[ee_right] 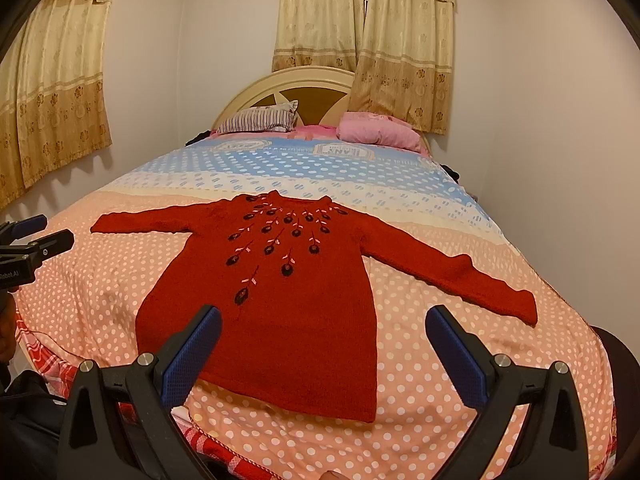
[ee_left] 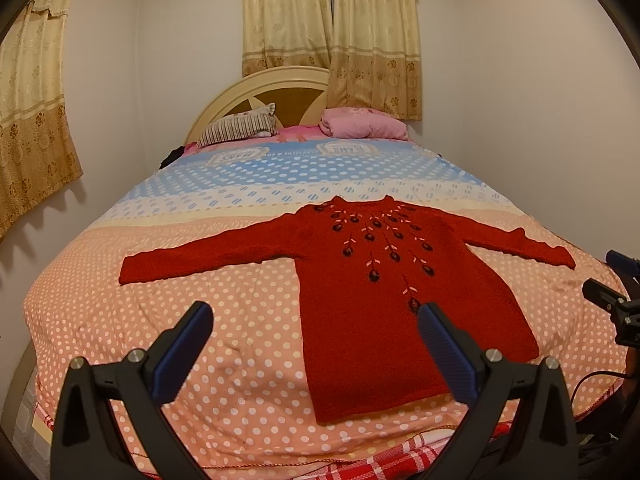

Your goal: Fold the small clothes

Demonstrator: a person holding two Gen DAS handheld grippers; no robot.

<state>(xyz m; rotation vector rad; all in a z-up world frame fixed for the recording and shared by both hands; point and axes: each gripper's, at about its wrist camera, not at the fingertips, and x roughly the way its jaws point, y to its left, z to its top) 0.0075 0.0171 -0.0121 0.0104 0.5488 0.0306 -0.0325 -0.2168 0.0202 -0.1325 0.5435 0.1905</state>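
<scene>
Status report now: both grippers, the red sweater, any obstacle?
Left gripper open, empty. Right gripper open, empty. Red sweater flat on bed, sleeves spread, unfolded. Nothing on it.

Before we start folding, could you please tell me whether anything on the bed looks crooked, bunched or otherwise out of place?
Nothing stands out. The red sweater lies flat on the bedspread, front up, both sleeves spread out to the sides. Both grippers, left and right, are open and hold nothing.

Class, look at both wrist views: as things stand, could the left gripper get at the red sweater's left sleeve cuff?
Probably yes. The left gripper is open, and the red sweater lies flat with its sleeve cuff spread on bare bedspread, nothing between.
</scene>
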